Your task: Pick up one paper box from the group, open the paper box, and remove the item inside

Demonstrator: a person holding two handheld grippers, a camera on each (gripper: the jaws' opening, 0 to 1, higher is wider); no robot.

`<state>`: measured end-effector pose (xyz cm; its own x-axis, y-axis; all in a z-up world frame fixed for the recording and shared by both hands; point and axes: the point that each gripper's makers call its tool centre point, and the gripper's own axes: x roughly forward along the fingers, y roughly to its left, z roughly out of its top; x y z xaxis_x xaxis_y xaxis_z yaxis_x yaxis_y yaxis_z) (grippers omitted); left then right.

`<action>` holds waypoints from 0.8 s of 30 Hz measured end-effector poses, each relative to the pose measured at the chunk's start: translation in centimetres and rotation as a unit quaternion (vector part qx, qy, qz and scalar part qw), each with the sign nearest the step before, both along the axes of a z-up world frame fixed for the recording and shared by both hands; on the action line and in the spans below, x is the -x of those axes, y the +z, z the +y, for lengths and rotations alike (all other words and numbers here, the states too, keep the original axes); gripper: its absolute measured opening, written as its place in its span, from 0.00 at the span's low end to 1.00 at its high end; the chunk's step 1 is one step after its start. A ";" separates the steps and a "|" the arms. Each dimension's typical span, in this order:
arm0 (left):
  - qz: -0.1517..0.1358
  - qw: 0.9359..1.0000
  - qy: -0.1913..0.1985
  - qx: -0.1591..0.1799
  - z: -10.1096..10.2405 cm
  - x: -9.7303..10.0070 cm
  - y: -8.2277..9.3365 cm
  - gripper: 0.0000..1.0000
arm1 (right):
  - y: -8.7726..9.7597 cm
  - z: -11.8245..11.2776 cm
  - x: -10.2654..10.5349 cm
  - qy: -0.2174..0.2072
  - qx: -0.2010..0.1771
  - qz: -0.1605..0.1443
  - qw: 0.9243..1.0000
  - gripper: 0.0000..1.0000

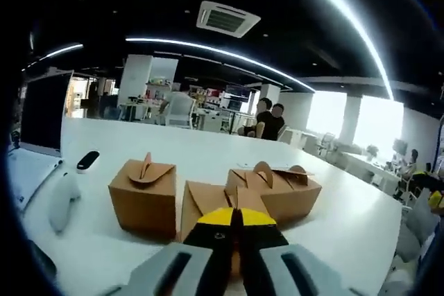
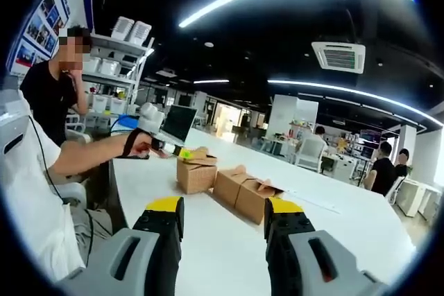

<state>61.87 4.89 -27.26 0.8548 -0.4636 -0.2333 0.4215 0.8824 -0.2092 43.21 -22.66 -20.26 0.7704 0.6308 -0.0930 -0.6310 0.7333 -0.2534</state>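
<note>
Place: open-plan office
Ceiling: dark, with long curved white light strips (image 1: 229, 53) and a square white air-conditioning vent (image 2: 338, 56)
Furniture: large white table (image 1: 208, 150), white office chairs (image 1: 179, 110), dark computer monitor (image 2: 178, 123) at 10 o'clock

Three closed brown paper boxes, tabbed lids: left box (image 1: 143, 197) at 9 o'clock, middle box (image 1: 208, 207), right box (image 1: 281, 190) at 3 o'clock, clustered.

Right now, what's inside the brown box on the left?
The left paper box is closed, its top flaps tucked together, so whatever is inside is hidden. It stands on the white table beside two more boxes.
</note>
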 end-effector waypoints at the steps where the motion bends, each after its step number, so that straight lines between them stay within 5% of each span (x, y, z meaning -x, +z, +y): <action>1: -0.002 1.000 -0.002 -0.001 0.0 0.2 0.1 0.04 | 0.0 0.0 0.0 0.000 0.000 0.000 1.000 0.47; 8: 0.017 0.998 -0.054 0.024 -1.3 1.2 0.0 0.04 | -0.1 0.1 0.0 0.002 0.002 0.001 1.000 0.47; 17: 0.005 0.992 -0.123 -0.001 -4.3 3.3 0.0 0.04 | -0.1 0.2 0.0 0.003 0.003 0.001 1.000 0.47; 24: 0.008 0.982 -0.187 -0.003 -6.5 5.0 0.0 0.04 | -0.1 0.2 0.1 0.004 0.004 0.001 1.000 0.47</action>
<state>56.90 -1.66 -27.29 0.6202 -0.7438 -0.2491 0.7136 0.6669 -0.2145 43.09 -22.45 -20.34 0.7657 0.6357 -0.0985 -0.6366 0.7267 -0.2581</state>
